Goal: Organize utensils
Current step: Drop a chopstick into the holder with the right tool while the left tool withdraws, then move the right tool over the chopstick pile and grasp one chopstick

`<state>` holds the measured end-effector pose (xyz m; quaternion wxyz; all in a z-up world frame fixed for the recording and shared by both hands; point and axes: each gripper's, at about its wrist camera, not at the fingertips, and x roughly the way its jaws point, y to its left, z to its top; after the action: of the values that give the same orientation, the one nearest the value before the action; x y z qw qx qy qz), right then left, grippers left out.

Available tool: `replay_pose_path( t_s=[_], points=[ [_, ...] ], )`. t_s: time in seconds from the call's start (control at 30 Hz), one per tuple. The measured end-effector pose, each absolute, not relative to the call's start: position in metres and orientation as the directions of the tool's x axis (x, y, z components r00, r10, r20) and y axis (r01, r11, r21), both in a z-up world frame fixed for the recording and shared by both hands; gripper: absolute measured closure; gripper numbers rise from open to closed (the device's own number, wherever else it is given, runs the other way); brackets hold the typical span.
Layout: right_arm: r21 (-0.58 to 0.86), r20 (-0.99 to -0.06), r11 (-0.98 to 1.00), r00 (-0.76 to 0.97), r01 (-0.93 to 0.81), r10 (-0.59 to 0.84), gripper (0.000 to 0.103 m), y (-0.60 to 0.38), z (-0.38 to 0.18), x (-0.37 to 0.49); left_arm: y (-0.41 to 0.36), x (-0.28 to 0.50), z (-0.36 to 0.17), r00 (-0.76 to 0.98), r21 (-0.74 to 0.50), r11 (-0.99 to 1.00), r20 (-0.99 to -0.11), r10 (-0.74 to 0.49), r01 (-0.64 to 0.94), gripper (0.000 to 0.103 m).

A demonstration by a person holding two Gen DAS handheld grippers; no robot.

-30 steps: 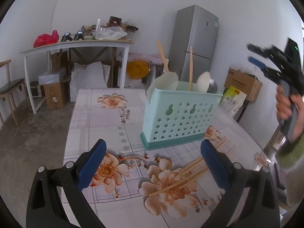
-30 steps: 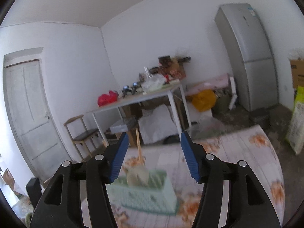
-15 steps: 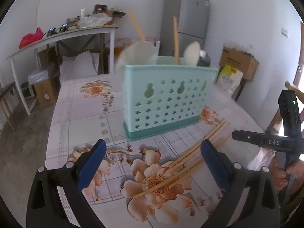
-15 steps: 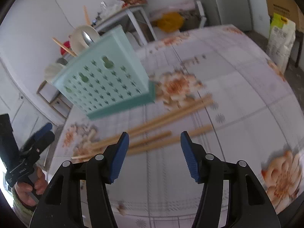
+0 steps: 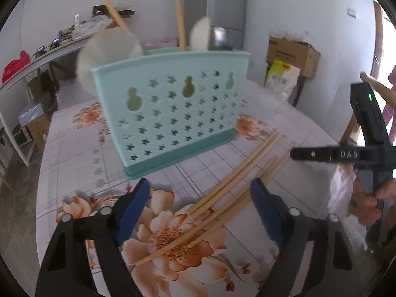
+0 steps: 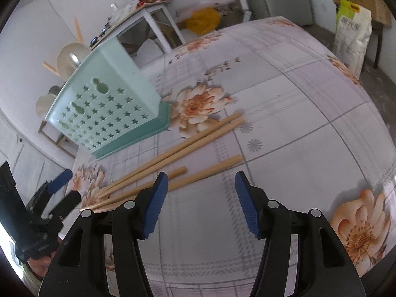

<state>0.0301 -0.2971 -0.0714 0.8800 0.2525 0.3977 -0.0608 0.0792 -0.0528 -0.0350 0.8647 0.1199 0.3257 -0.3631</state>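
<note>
Your left gripper (image 5: 199, 212) hangs low over the flowered tablecloth (image 5: 74, 153) with its blue pads spread wide and nothing between them. Just ahead of it, and partly under the gap, the loose wooden chopsticks (image 5: 222, 198) fan out across a printed orange flower, their thin ends toward you and their thick ends pointing to the right rear. Behind them stands the mint-green utensil holder (image 5: 173, 113), upright on the cloth, its star-punched wall facing you; a pale ladle (image 5: 109, 49), a wooden handle (image 5: 180, 22) and a metal spoon (image 5: 220, 38) stick up out of it.

From your right wrist, the holder (image 6: 106, 104) sits at the far left, and the chopsticks (image 6: 173, 158) lie just beside its base, stretching toward the middle of the table. Your right gripper (image 6: 200, 206) is also parted and holds nothing; its left pad sits close above the nearest sticks, though contact cannot be judged. Its right pad is over bare cloth.
</note>
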Motion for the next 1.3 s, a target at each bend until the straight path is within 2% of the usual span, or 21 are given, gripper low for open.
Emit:
replay_pose_path(
  t_s=[0.07,0.23,0.33,0.4,0.63,0.97,1.17,1.3],
  points=[
    [0.419,-0.724,0.852,0.681,0.313,0.106,0.048,-0.303,-0.073,0.029,-0.060,0.078,-0.040,0.525,-0.001,0.702,-0.663,-0.534,0.713,0.033],
    [0.460,-0.712,0.833,0.688,0.308,0.139,0.050,-0.310,-0.074,0.026,-0.071,0.078,-0.048,0.511,0.020,0.687,-0.685,-0.520,0.726,0.059],
    [0.460,-0.714,0.833,0.686,0.307,0.141,0.050,-0.310,-0.074,0.027,-0.079,0.080,-0.051,0.518,0.044,0.684,-0.688,-0.508,0.729,0.069],
    [0.461,-0.713,0.832,0.686,0.307,0.143,0.050,-0.310,-0.074,0.027,-0.085,0.079,-0.052,0.525,0.073,0.672,-0.688,-0.500,0.737,0.072],
    [0.467,-0.713,0.829,0.686,0.308,0.147,0.050,-0.311,-0.074,0.028,-0.103,0.068,-0.066,0.524,0.175,0.606,-0.713,-0.465,0.776,0.073],
    [0.479,-0.710,0.820,0.687,0.314,0.152,0.050,-0.313,-0.075,0.027,-0.109,0.056,-0.074,0.539,0.228,0.581,-0.716,-0.444,0.781,0.073],
    [0.464,-0.720,0.822,0.681,0.330,0.133,0.051,-0.311,-0.075,0.028,-0.105,0.054,-0.072,0.506,0.196,0.574,-0.736,-0.449,0.795,0.073],
    [0.384,-0.749,0.849,0.660,0.363,0.057,0.051,-0.307,-0.072,0.033,-0.102,0.056,-0.069,0.452,0.133,0.568,-0.759,-0.469,0.812,0.076]
  ],
)
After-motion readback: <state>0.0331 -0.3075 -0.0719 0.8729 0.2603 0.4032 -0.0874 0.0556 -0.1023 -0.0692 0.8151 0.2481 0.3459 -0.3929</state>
